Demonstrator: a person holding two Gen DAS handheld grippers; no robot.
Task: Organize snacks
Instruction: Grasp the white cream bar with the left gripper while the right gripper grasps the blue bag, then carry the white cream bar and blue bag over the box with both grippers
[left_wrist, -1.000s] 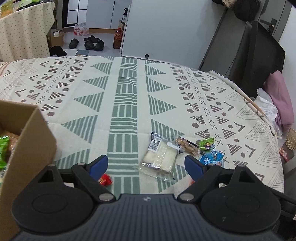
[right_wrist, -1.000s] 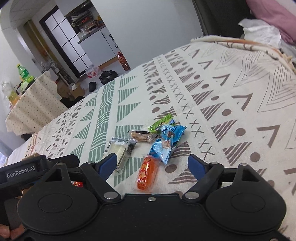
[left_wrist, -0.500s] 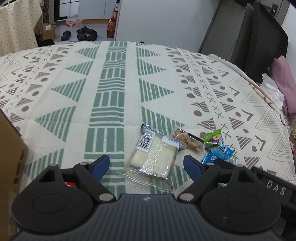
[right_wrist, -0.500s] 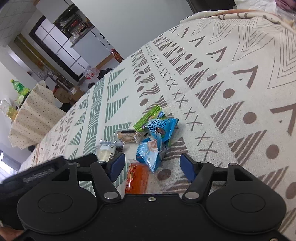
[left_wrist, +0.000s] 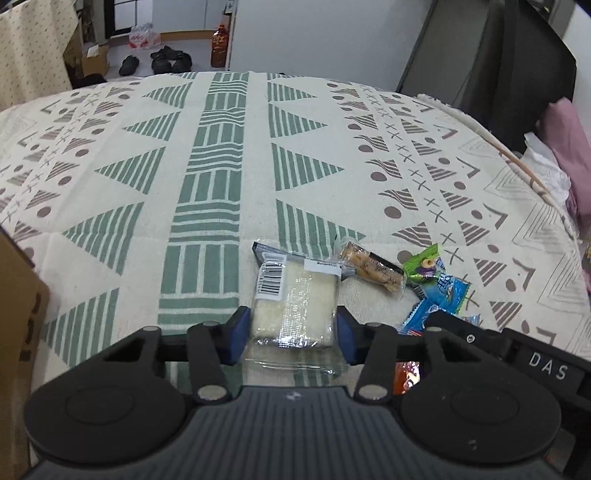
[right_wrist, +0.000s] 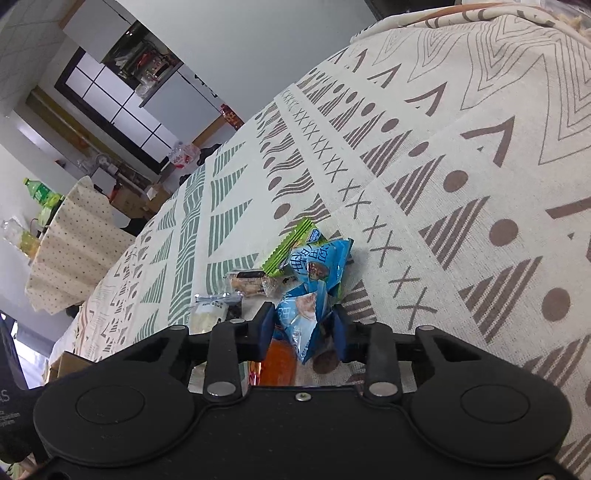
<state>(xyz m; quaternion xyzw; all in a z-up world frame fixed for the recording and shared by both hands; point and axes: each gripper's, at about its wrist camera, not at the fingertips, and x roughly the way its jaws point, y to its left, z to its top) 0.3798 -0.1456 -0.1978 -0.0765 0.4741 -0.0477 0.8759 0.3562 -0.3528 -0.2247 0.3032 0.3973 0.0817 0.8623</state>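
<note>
Left wrist view: left tongs (left_wrist: 291, 334) low over the patterned cloth (left_wrist: 221, 177) of the desk, jaws closing, blue pads flush against both long sides of the clear-wrapped white cake (left_wrist: 293, 302); barcode label at the cake's far end, wrapper's loose near edge flat on the cloth between the jaws. Just right of the cake: brown snack bar (left_wrist: 371, 267) lying aslant, then green candy wrapper (left_wrist: 423, 264), then blue snack packets (left_wrist: 441, 295) in a loose heap. Orange packet (left_wrist: 406, 376) glimpsed under the right jaw arm. Black body of the other tool, lettered "DAS", crossing the lower right corner. Cardboard box (left_wrist: 20, 321) at the left edge, contents hidden. Beyond the desk: floor with dark shoes (left_wrist: 162, 61) and a red-brown bottle (left_wrist: 220, 50).

Right wrist view: right tongs (right_wrist: 302, 328) tilted down toward the same heap, jaws closing, pads clamped on the nearer blue snack packet (right_wrist: 304, 314), crumpled and standing on edge between them. Second blue packet (right_wrist: 319, 260) directly behind, touching the first; green candy wrapper (right_wrist: 290, 242) against its far left side. Brown snack bar (right_wrist: 249, 282) left of the blue pair; clear-wrapped white cake (right_wrist: 208, 314) further left, partly hidden by the tool. Orange packet (right_wrist: 279, 360) flat on the cloth beneath the left pad. Background: second table under a dotted cloth (right_wrist: 74, 236) carrying a green bottle (right_wrist: 38, 190).
</note>
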